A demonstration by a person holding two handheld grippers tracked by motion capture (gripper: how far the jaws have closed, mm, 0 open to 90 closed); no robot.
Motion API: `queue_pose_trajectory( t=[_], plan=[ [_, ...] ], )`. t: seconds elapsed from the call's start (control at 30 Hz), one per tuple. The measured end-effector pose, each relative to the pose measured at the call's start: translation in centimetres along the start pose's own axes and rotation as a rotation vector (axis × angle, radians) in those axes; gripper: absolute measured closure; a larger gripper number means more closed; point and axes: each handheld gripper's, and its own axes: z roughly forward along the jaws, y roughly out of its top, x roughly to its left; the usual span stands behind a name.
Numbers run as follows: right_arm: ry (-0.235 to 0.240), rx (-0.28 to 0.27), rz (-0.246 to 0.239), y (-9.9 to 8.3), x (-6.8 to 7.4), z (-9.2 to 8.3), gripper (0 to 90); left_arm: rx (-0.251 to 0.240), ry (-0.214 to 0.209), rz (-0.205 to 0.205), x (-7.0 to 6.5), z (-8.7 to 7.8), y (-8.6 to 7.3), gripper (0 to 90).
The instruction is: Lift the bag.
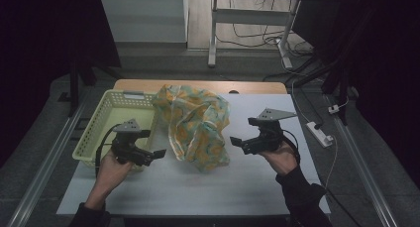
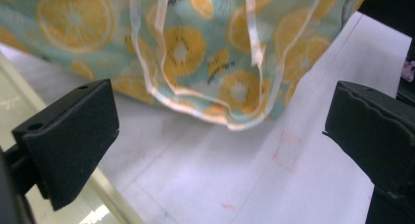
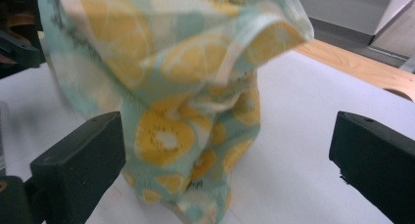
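A thin cloth (image 1: 196, 124) printed with orange and kiwi slices on mint green stands crumpled in a loose mound in the middle of the white table (image 1: 208, 187). My left gripper (image 1: 153, 155) is low at the cloth's left, pointing toward it. In the left gripper view its jaws (image 2: 220, 136) stand wide apart over bare table, with the cloth's hem (image 2: 195, 99) just ahead. My right gripper (image 1: 239, 143) faces the cloth from the right, open. In the right gripper view the cloth (image 3: 186, 87) rises ahead of the spread jaws (image 3: 227, 160), and the pads do not touch it.
A pale yellow plastic basket (image 1: 106, 123) stands at the table's left, behind my left hand; the cloth's far edge lies near its rim. The table's wooden far edge (image 1: 198, 85) borders a floor with cables and a power strip (image 1: 319, 134).
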Motion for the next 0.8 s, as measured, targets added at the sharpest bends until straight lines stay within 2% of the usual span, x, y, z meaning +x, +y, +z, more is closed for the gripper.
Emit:
queue_pose_trajectory(
  t=[0.17, 0.4, 0.63, 0.8],
  plan=[
    [-0.018, 0.008, 0.013, -2.0, 0.5, -0.3, 0.0, -0.008, 0.009, -0.026, -0.3, -0.5, -1.9, 0.0],
    [-0.019, 0.024, 0.021, -4.1, 0.9, -1.3, 0.0, -0.016, 0.013, -0.067, -0.7, -1.4, -4.2, 0.0],
    [-0.044, 0.026, 0.050, -5.9, 1.1, -2.6, 0.0, -0.026, 0.028, -0.084, -1.3, -2.8, -6.3, 0.0],
    [-0.078, 0.026, 0.057, -7.1, 1.2, -3.4, 0.0, -0.029, 0.064, -0.086, -1.7, -3.8, -7.6, 0.0]
  ],
)
